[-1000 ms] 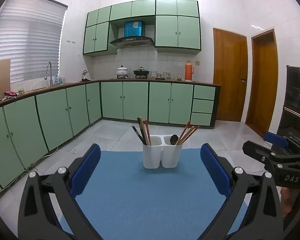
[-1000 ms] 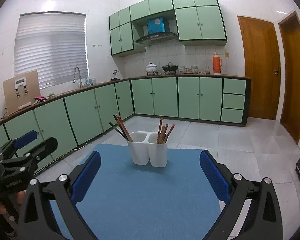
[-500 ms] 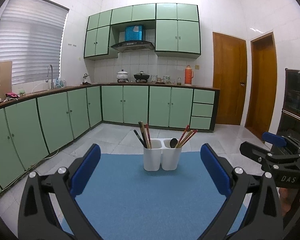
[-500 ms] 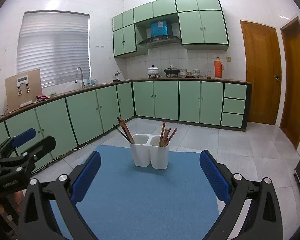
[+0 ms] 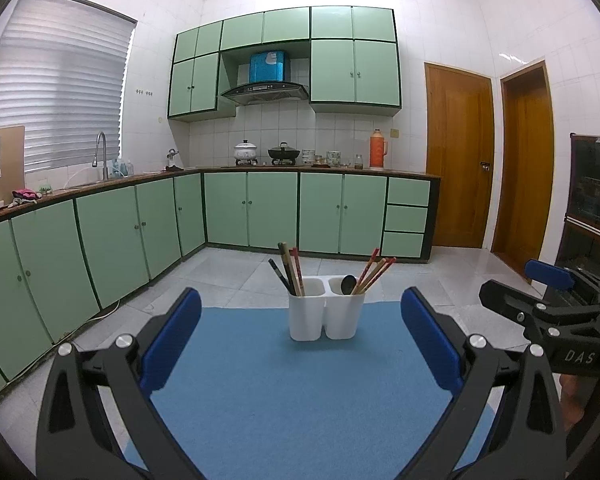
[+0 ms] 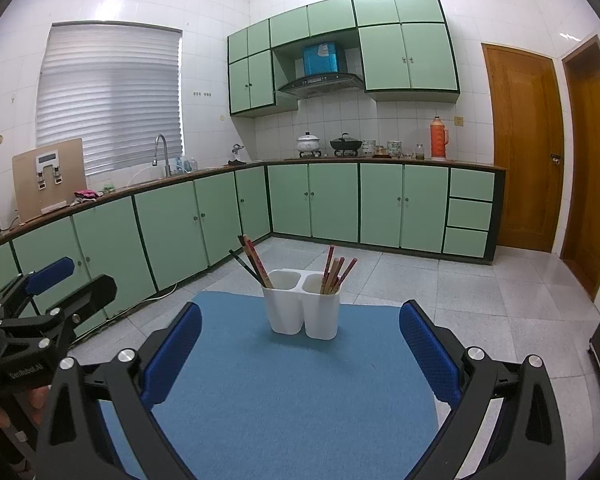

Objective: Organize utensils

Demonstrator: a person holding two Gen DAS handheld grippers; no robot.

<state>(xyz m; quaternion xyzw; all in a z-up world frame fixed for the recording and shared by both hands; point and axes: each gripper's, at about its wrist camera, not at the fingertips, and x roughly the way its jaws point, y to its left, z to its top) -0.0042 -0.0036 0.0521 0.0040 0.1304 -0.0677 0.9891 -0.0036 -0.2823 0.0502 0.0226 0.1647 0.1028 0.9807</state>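
Note:
A white two-cup utensil holder (image 5: pixel 325 318) (image 6: pixel 301 311) stands at the far end of a blue mat (image 5: pixel 284 392) (image 6: pixel 284 392). Its left cup holds dark and red chopsticks (image 5: pixel 290 270) (image 6: pixel 251 262). Its right cup holds red and tan chopsticks (image 5: pixel 374 270) (image 6: pixel 335 274) and a black spoon (image 5: pixel 348 284). My left gripper (image 5: pixel 300 340) is open and empty, well short of the holder. My right gripper (image 6: pixel 300 340) is also open and empty, at a similar distance. In each wrist view the other gripper shows at the frame's edge.
Green kitchen cabinets (image 5: pixel 140 232) run along the left and back walls, with a sink and pots on the counter (image 6: pixel 180 176). Two wooden doors (image 5: pixel 458 156) stand at the right. A dark cabinet (image 5: pixel 592 200) is at the far right. White floor tiles surround the mat.
Both wrist views have tilted up slightly, so the holder sits a little lower in frame. Both grippers stay open and empty.

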